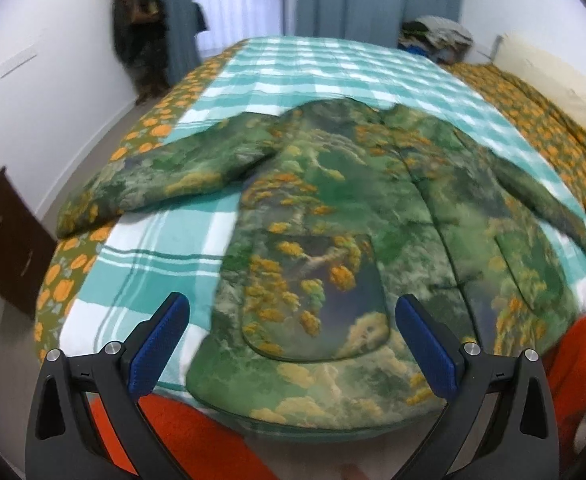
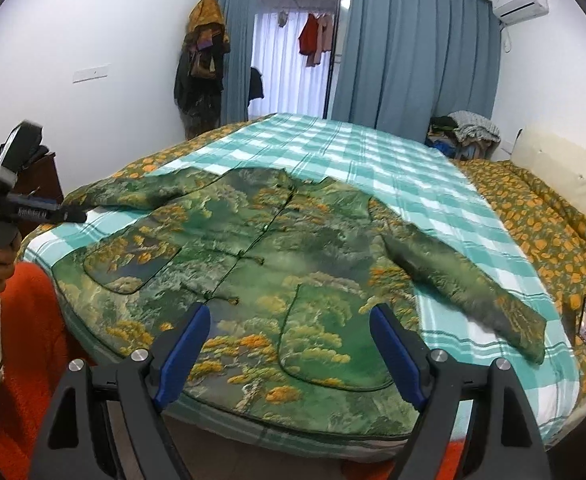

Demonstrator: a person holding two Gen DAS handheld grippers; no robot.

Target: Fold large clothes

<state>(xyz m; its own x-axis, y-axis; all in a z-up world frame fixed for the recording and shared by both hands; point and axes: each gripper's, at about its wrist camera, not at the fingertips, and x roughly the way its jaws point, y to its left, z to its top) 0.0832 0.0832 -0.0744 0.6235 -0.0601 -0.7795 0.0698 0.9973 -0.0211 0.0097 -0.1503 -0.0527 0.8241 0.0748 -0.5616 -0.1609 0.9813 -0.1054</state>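
Note:
A large green padded jacket (image 1: 333, 216) printed with yellow trees lies flat, front up, on the bed, with both sleeves spread outward. In the right wrist view the jacket (image 2: 253, 264) shows its knot buttons down the middle and a patch pocket on each side. My left gripper (image 1: 293, 312) hovers open above the jacket's near left hem and pocket, with nothing between its blue pads (image 1: 161, 344). My right gripper (image 2: 289, 320) stands open over the right pocket, also holding nothing. The left gripper (image 2: 9, 200) appears at the far left, held in a hand.
A teal and white checked blanket (image 2: 373, 160) covers the bed over an orange-flowered quilt (image 2: 553, 220). A dark cabinet (image 1: 5, 248) stands at the left wall. Clothes are piled at the far right corner (image 2: 465, 132). The person's orange garment (image 2: 33, 340) is close by.

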